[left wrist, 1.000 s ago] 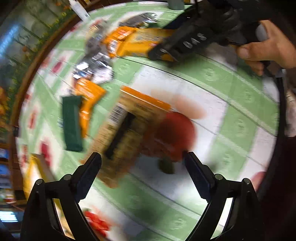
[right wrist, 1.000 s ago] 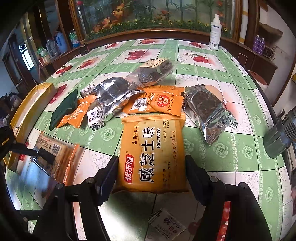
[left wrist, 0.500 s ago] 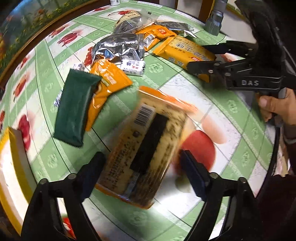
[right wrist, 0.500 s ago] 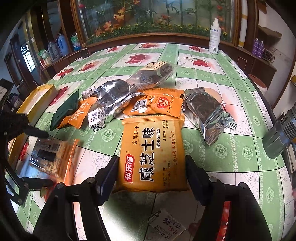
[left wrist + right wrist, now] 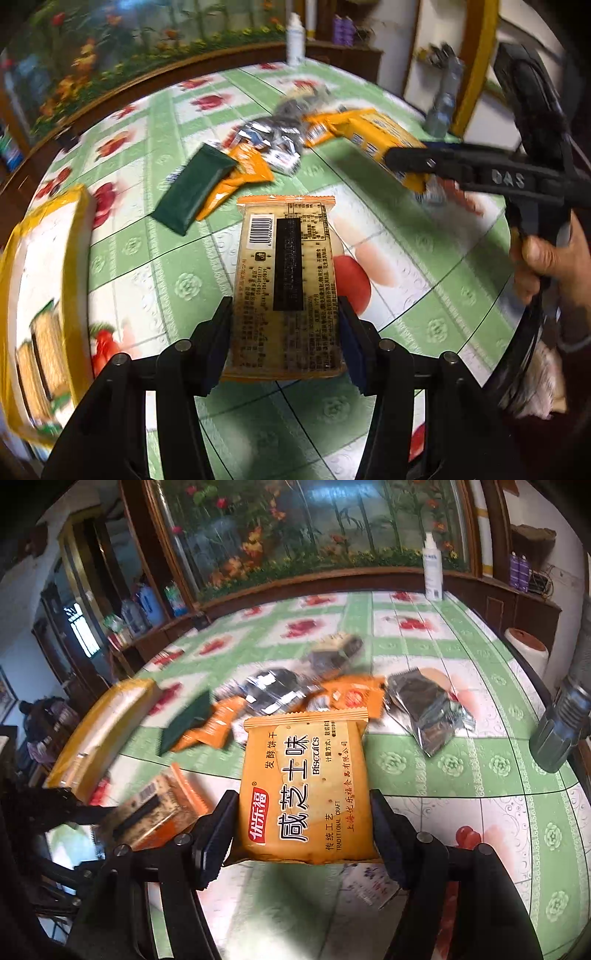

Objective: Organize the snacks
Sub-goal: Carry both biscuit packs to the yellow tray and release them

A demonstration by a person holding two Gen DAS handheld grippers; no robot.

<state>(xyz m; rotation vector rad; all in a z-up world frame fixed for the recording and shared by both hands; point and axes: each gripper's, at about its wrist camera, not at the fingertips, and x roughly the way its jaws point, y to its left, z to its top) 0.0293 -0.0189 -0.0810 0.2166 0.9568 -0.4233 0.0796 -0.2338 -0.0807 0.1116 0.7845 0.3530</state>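
Snacks lie scattered on our green floral tablecloth [image 5: 461, 764]. At far left sits a yellow box [image 5: 44, 280]. Our left gripper [image 5: 284, 332] has just been closing, and its jaws now clamp the long sides of a barcode-up cracker packet [image 5: 286, 273]. Right of it, our right gripper [image 5: 301, 827] pinches an orange biscuit pack [image 5: 306, 786] by its lower edges. Both packs seem light, crinkly and breakable, so we judge a gentle grip on the edges safest.

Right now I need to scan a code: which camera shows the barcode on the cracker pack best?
The left wrist view: the barcode faces it, sharp, on the cracker pack in the left claw. The right wrist view shows that pack blurred, at an angle.
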